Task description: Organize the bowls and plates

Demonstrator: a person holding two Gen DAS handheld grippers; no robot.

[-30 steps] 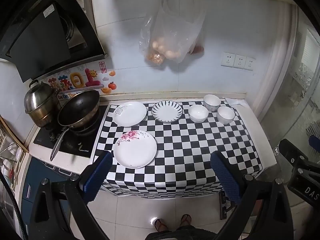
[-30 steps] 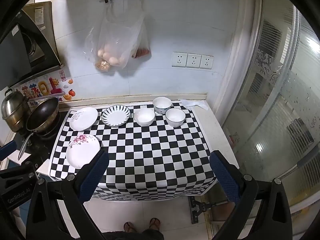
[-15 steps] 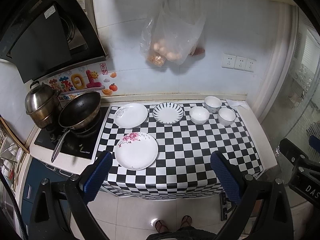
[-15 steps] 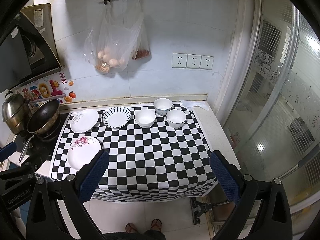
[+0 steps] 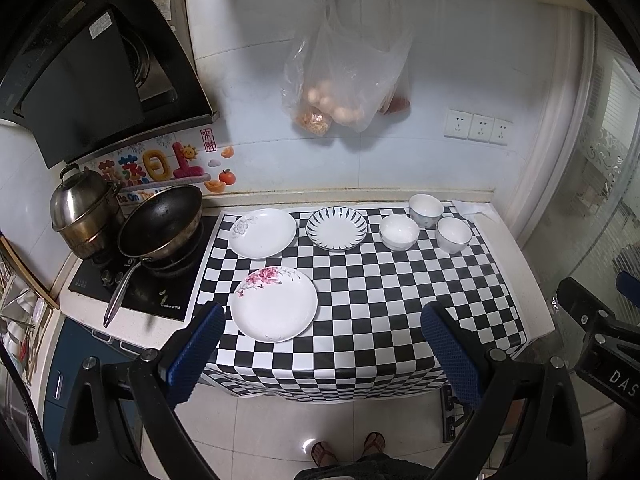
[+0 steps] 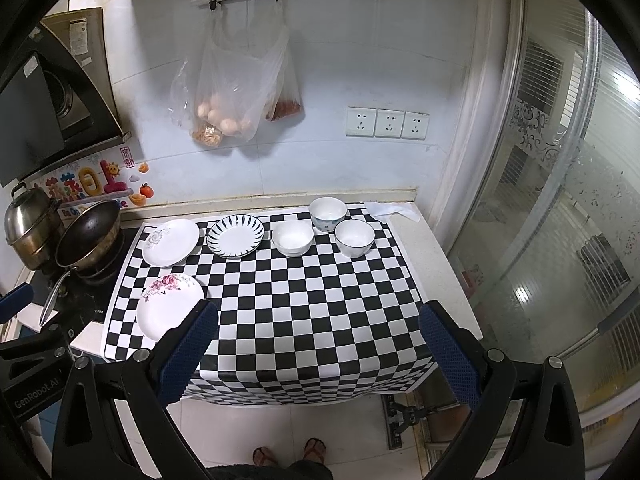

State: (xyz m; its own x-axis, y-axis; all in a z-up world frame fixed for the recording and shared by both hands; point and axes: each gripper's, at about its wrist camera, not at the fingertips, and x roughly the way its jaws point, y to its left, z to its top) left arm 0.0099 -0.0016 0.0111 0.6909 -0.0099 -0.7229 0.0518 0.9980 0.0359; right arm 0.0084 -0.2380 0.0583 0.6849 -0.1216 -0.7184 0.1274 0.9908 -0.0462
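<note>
On the checkered cloth (image 5: 380, 300) lie three plates: a pink-flowered plate (image 5: 274, 304) near the front left, a white plate (image 5: 262, 233) behind it, and a blue-striped plate (image 5: 337, 228). Three white bowls (image 5: 399, 232) (image 5: 425, 210) (image 5: 453, 235) stand at the back right. In the right wrist view they show as plates (image 6: 170, 312) (image 6: 171, 242) (image 6: 236, 236) and bowls (image 6: 293, 239) (image 6: 327, 214) (image 6: 354, 238). My left gripper (image 5: 322, 354) and right gripper (image 6: 318, 354) are open, empty, held high before the counter's front edge.
A black wok (image 5: 160, 222) and a steel pot (image 5: 82, 210) sit on the stove at left. Plastic bags of food (image 5: 344, 80) hang on the wall. A glass door (image 6: 560, 220) stands at right. A cloth (image 6: 390, 210) lies at the counter's back right.
Both grippers have drifted slightly back and up; the counter sits a little lower in both views. Nothing on the counter has moved.
</note>
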